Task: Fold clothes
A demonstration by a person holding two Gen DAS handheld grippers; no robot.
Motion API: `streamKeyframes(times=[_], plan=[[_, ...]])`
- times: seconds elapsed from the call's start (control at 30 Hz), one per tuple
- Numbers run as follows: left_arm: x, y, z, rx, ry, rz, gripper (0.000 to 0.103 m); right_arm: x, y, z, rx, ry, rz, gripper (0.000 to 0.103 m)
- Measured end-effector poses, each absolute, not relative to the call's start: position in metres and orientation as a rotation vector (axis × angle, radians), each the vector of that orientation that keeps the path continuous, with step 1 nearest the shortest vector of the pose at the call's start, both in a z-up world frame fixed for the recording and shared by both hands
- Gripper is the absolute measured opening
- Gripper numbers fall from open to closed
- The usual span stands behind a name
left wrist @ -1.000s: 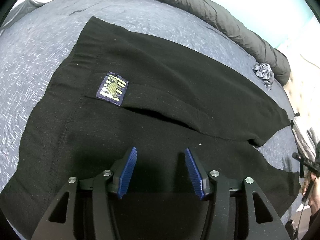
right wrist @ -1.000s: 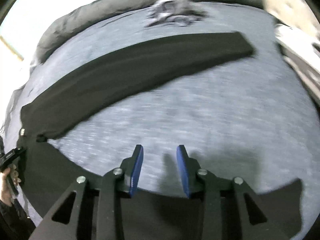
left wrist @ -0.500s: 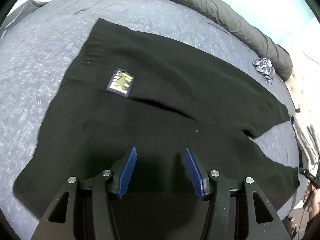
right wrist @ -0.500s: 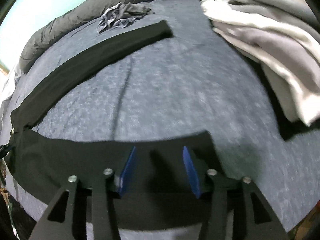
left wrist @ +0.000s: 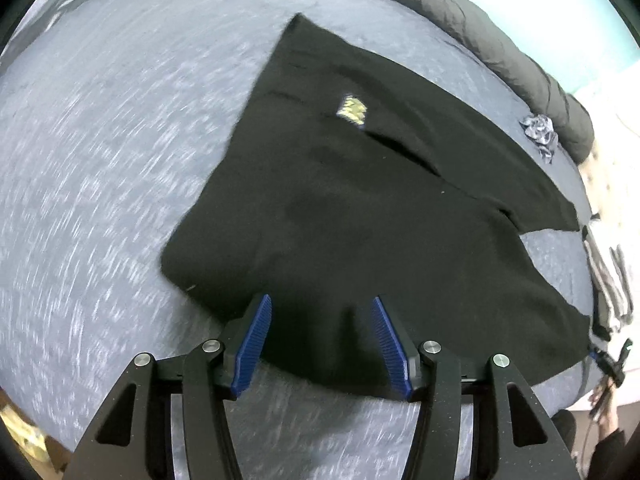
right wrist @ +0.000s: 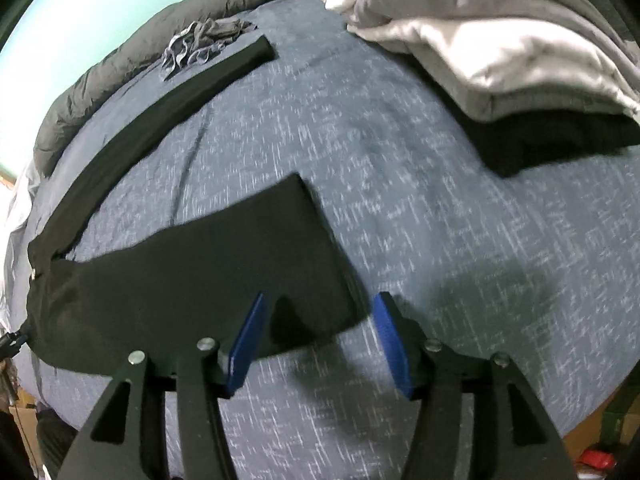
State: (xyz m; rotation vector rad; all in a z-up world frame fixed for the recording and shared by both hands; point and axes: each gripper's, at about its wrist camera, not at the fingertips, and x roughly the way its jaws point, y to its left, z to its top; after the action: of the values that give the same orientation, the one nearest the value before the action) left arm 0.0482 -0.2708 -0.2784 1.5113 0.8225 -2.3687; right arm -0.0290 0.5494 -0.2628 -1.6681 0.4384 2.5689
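A pair of black trousers (left wrist: 360, 216) is lying spread flat on the blue-grey bed (left wrist: 100, 140), its waist end toward the bed's left side and its two legs running out toward the right side, one leg along the near edge and the other angling toward the far edge. A small yellow label (left wrist: 351, 109) is showing on the upper part of the trousers. The left gripper (left wrist: 320, 336) is hovering over the near edge of the bed with its blue fingers (left wrist: 252, 344) spread wide and holding nothing, the waist corner of the trousers lying between and beyond them. The right gripper (right wrist: 318, 334) is hanging over the hem of the near leg, its fingers (right wrist: 394, 344) likewise parted and empty. A dark grey duvet (left wrist: 480, 36) is bunched along the far edge of the bed, with a small crumpled grey garment (right wrist: 204, 44) just beside it. A pile of pale grey and white clothes (right wrist: 480, 32) is sitting at the bed's right side.
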Motion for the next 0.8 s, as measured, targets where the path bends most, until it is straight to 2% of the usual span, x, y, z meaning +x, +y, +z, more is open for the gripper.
streamKeyframes(times=[0.2,0.4,0.53,0.8], plan=[[0.074,-0.274,-0.272,1.487,0.818,-2.356,0.057,-0.023,0.544,-0.268,-1.691,0.447,2.568,0.057],[0.092,-0.285,-0.275,1.458,0.895,-2.333,0.058,-0.020,0.540,-0.271,-1.715,0.457,2.561,0.057],[0.093,-0.295,-0.286,1.437,0.993,-2.302,0.058,-0.017,0.540,-0.274,-1.729,0.477,2.551,0.057],[0.084,-0.298,-0.295,1.414,1.029,-2.304,0.058,-0.015,0.541,-0.275,-1.728,0.511,2.550,0.057]])
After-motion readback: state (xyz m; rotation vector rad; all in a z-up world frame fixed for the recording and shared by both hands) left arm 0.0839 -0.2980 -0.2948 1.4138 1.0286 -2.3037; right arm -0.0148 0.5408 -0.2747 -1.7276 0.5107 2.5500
